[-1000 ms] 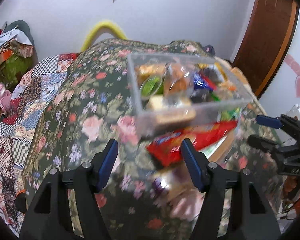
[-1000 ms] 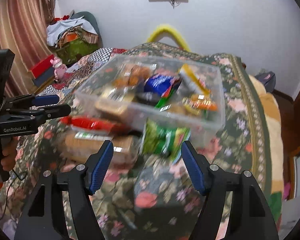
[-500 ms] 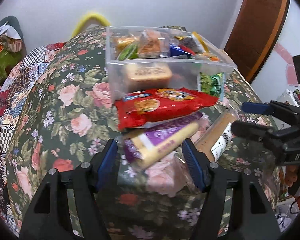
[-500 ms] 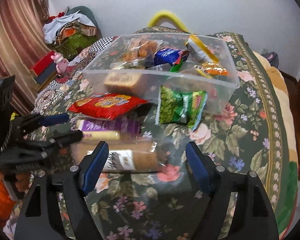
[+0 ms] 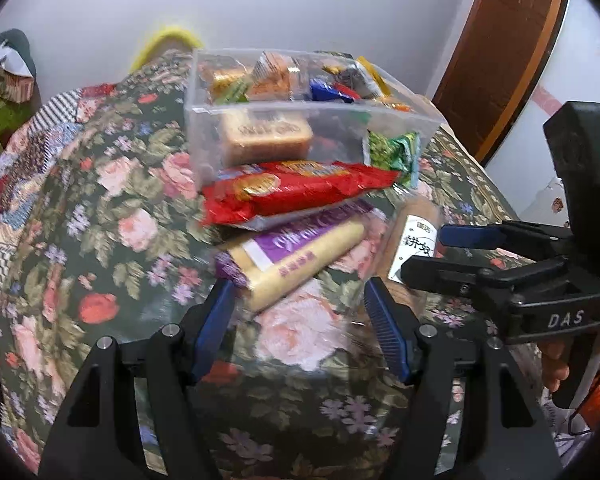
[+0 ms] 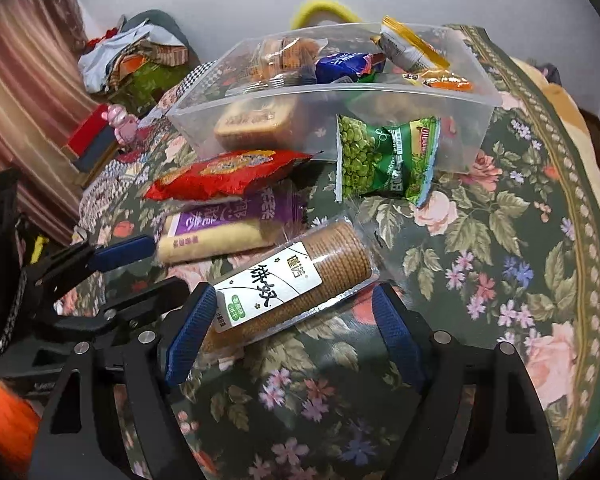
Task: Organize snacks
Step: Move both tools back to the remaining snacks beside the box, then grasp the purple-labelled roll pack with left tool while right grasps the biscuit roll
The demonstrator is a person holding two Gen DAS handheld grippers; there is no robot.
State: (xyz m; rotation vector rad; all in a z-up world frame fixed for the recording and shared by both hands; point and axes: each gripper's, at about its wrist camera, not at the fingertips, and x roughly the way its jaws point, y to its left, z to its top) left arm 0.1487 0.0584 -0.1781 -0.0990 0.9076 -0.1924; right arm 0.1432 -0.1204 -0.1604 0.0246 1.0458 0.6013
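Note:
A clear plastic box [image 5: 204, 136] [image 6: 480, 120] holding several snacks stands on the floral bedspread. In front of it lie a red pack [image 5: 300, 192] [image 6: 228, 172], a purple and yellow pack [image 5: 300, 248] [image 6: 220, 232], a brown biscuit roll [image 5: 416, 236] [image 6: 300, 276] with a white label, and a green pea pack [image 5: 392, 152] [image 6: 384, 156] leaning on the box. My left gripper [image 5: 298, 308] [image 6: 168, 263] is open, with the purple pack's near end just ahead of its fingers. My right gripper [image 6: 292, 300] [image 5: 422, 254] is open, its fingers on either side of the biscuit roll.
The bedspread [image 6: 500, 260] slopes away on all sides. A heap of clothes [image 6: 140, 56] and a pink toy [image 6: 122, 122] lie at the far left by a curtain [image 6: 24, 92]. A wooden door [image 5: 500, 40] stands at the right. A hand [image 5: 556, 364] holds the right gripper.
Both grippers have come down and closer to the loose packs. The right gripper's jaws have widened and now flank the biscuit roll. The left gripper's fingers now face the purple pack.

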